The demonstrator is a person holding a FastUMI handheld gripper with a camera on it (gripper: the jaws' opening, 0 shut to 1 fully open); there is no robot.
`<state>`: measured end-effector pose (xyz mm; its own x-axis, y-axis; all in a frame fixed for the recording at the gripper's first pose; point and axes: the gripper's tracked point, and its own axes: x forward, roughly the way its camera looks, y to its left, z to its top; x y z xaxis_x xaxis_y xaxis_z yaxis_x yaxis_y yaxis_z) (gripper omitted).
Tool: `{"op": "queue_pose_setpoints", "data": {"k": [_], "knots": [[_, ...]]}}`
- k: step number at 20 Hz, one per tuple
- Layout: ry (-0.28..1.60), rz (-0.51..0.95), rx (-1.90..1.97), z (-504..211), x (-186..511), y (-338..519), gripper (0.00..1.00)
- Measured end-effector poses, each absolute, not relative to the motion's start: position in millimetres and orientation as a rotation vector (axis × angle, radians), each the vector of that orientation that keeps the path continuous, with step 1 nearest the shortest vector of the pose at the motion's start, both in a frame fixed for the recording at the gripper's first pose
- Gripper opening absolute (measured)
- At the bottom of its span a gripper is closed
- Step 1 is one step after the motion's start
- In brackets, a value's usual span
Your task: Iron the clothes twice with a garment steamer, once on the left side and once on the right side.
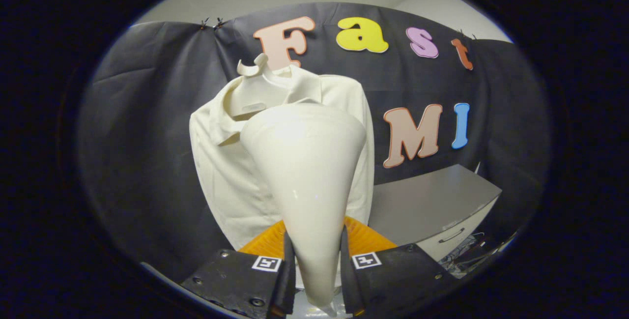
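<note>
Steamer [304,171] between clamped jaws, hiding shirt [221,181]

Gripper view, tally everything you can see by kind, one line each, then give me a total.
Garment steamer, held in the shut gripper: 1
Shirt, cream, beyond the steamer: 1
Hanger: 1
Cabinet, grey, beside the shirt: 1
Total: 4

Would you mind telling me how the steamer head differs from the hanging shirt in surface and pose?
The steamer head is glossy and cone-shaped, clamped between the gripper fingers; the shirt is matte, soft cloth, hanging on a hanger beyond it. The steamer points up at the shirt's chest; the shirt drapes downward. Both are cream-white.
</note>
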<state>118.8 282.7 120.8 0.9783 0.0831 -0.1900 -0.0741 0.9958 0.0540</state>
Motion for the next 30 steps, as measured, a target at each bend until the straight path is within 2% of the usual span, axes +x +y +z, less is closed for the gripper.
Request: {"op": "queue_pose_setpoints", "data": {"k": [6,13,30], "knots": [[0.175,0.050,0.100,157.1,149.7,267.7,0.38],[0.202,0.006,0.099,155.1,194.4,272.8,0.38],[0.316,-0.060,0.030,83.0,233.9,265.8,0.39]]}}
